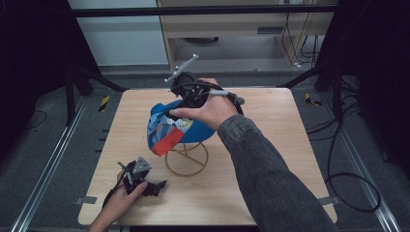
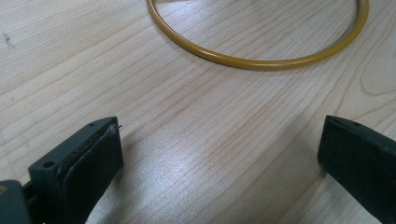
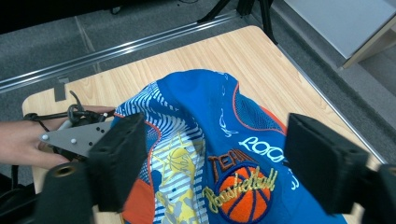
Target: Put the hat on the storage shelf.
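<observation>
So the blue baseball cap with the orange brim and basketball patch (image 1: 178, 128) sits on top of the yellow wire ring stand (image 1: 186, 158), roughly mid-way across the light wooden surface (image 1: 270, 159). The right tool (image 1: 189, 92) hovers right over the cap's crown, on the far side of the stand. In the right gripper view its jaws are spread wide with the cap (image 3: 219, 154) straight below and between them, not touching as far as I can tell. The cap's long axis runs from crown to brim, with the brim pointing down toward the near-left of the stand.

The left tool (image 1: 145, 186) rests low on the surface, near-left of the stand, jaws wide apart and holding nothing, with the stand's base ring (image 2: 261, 46) just ahead of it.

My guess is the right tool is the one to go for the cap, being much closer. There's plenty of bare surface all round the stand, and its edges are well off.
</observation>
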`<action>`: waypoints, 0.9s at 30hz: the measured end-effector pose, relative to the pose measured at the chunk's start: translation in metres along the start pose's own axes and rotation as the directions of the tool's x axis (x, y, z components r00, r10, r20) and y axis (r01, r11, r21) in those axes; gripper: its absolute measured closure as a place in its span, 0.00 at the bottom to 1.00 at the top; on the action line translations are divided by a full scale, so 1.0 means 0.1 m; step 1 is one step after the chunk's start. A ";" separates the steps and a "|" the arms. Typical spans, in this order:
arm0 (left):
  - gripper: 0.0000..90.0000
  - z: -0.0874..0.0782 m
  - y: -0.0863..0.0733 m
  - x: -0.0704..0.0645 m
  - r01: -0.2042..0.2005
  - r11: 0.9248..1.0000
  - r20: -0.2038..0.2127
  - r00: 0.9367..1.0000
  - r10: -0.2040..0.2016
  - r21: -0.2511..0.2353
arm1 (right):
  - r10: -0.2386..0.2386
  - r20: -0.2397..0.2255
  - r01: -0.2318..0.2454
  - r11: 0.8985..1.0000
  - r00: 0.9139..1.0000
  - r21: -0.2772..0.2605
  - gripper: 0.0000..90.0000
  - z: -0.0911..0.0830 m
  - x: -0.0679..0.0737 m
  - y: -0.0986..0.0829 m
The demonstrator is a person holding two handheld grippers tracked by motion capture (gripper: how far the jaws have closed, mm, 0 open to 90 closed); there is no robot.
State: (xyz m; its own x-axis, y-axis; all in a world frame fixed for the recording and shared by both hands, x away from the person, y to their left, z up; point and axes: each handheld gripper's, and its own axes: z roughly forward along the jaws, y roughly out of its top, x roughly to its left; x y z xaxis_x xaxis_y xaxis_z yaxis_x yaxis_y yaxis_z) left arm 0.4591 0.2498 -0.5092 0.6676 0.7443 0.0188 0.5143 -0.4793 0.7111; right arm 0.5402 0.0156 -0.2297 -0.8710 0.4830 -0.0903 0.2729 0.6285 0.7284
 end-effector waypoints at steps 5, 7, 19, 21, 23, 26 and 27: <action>0.00 0.00 0.00 0.00 0.000 1.000 0.000 1.000 0.000 0.001 | 0.004 0.006 -0.004 1.000 1.000 -0.006 0.13 0.00 0.02 0.00; 0.00 0.00 0.00 0.00 0.000 1.000 0.000 1.000 0.000 0.000 | -0.006 0.013 0.006 1.000 1.000 -0.007 0.08 0.01 0.03 0.00; 0.00 0.00 0.00 0.00 0.000 1.000 0.000 1.000 0.000 0.001 | 0.011 0.048 -0.010 1.000 0.999 -0.020 0.06 -0.09 0.03 -0.05; 0.00 0.00 0.00 0.00 0.000 1.000 0.000 1.000 0.000 0.000 | 0.012 0.051 -0.010 0.999 0.999 -0.035 0.06 -0.14 0.03 -0.08; 0.00 0.00 0.00 0.00 0.000 1.000 0.000 1.000 0.000 0.000 | 0.010 0.054 -0.008 0.999 0.998 -0.043 0.06 -0.18 0.03 -0.11; 0.00 0.00 0.00 0.00 0.000 1.000 0.000 1.000 0.000 0.000 | 0.012 0.056 -0.009 0.998 0.998 -0.054 0.05 -0.23 0.02 -0.16; 0.00 0.00 0.00 0.00 0.000 1.000 0.000 1.000 0.000 0.000 | 0.013 0.057 -0.010 0.998 0.998 -0.057 0.05 -0.25 0.02 -0.18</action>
State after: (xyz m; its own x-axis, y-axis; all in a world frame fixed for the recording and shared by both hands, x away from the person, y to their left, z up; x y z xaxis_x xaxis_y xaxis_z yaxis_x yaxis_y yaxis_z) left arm 0.4590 0.2498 -0.5091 0.6677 0.7442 0.0184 0.5146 -0.4794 0.7109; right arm 0.5236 -0.0102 -0.2261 -0.8427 0.5251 -0.1189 0.2582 0.5880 0.7665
